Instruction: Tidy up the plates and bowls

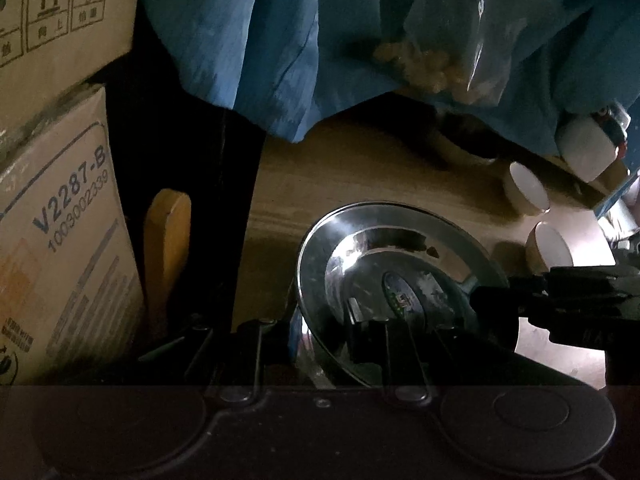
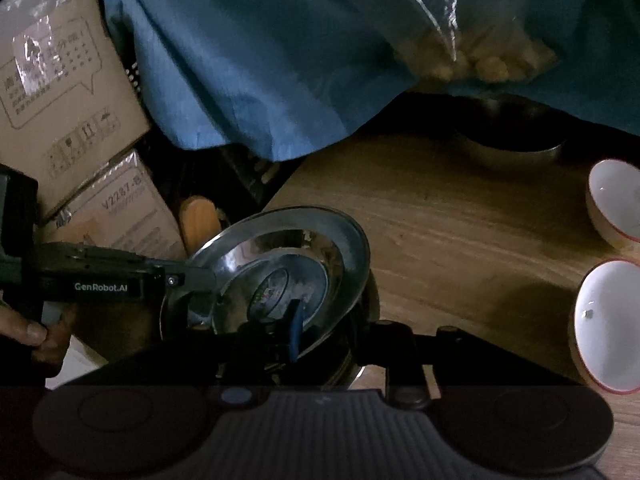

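Left wrist view shows a shiny steel plate [image 1: 396, 276] at the near edge of the wooden worktop [image 1: 360, 168], tilted, with both grippers on its rim. The left gripper [image 1: 320, 344] has one dark finger over the plate's near rim, its jaws narrow, apparently clenched on that edge; the exact contact is lost in shadow. The right gripper [image 1: 492, 304] comes in from the right side and pinches the opposite rim.

From the right wrist view the same plate [image 2: 280, 264] sits between the right gripper [image 2: 296, 332], which grasps its near rim, and the left gripper [image 2: 200, 280], whose flat jaw tip clamps the far left rim. A hand [image 2: 36, 328] holds that tool.

Risk, as I judge it: polished metal is slick and the rim is thin, so a light pinch could let the plate slide or swing out. It also lies near the worktop's edge, above cardboard boxes [image 2: 72, 92], so a slip could send it off the side. Two white ceramic bowls with red rims [image 2: 612, 320] stand well apart to the right; a wide swing could knock them.

Blue cloth [image 2: 248, 60] hangs in soft folds behind, with a crinkled clear plastic bag [image 2: 460, 28] holding pale lumps. The worktop shows a matte wood grain.
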`<state>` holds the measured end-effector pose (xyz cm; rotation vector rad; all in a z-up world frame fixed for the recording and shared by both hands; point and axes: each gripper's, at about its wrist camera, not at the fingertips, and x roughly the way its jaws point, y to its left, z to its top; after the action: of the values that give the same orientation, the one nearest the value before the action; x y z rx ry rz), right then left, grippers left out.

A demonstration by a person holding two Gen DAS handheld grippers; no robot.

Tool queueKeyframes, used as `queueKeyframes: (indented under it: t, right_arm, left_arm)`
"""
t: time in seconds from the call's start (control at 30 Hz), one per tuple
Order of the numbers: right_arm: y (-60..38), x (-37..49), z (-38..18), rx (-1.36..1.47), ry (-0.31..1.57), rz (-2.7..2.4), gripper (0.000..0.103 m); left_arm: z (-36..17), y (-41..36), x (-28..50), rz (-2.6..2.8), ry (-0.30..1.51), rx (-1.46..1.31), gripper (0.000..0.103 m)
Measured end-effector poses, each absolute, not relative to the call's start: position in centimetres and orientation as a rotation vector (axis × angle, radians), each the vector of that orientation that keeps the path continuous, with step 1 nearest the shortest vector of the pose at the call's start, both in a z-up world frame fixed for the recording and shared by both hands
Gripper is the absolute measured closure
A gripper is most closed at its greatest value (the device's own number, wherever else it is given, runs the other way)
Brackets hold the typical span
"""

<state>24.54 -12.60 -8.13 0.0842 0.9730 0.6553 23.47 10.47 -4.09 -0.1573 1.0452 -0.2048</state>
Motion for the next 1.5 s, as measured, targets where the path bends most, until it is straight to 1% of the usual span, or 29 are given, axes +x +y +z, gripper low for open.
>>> queueKeyframes:
  t: [0.23, 0.53, 0.8, 0.93, 1.07, 1.23, 1.33, 1.5]
  right_arm:
    - [-11.8, 24.7, -8.5, 0.04, 1.016, 0.671, 0.072]
    - [-11.6, 24.7, -8.5, 0.017, 1.04, 0.673, 0.072]
    - [-11.3, 24.6, -8.2, -0.014, 1.056, 0.695, 0.07]
    - [-11.4, 24.5, -8.3, -0.02, 1.075, 0.696, 0.07]
    - [-11.3, 24.2, -8.3, -0.034, 1.088, 0.704, 0.07]
    - [-11.2, 24.0, -8.3, -0.046, 1.094, 0.714, 0.068]
    - [-11.3, 23.9, -8.2, -0.049, 1.088, 0.712, 0.067]
    - [-11.6, 23.8, -8.0, -0.041, 1.075, 0.704, 0.066]
  left_arm:
    - [-4.2, 9.8, 23.6, -0.212, 1.075, -0.093, 0.077]
    - [-4.0, 8.5, 23.8, -0.232, 1.096, 0.016, 0.073]
    - [-4.0, 8.5, 24.0, -0.236, 1.115, 0.024, 0.073]
    - [-4.3, 8.5, 24.1, -0.237, 1.134, 0.027, 0.076]
    - [-4.9, 8.6, 24.0, -0.231, 1.159, 0.02, 0.076]
    - [-4.7, 8.6, 23.9, -0.225, 1.15, 0.019, 0.076]
    - [-4.4, 8.7, 23.9, -0.225, 1.136, 0.01, 0.074]
    - [-3.8, 8.5, 24.3, -0.232, 1.111, -0.003, 0.066]
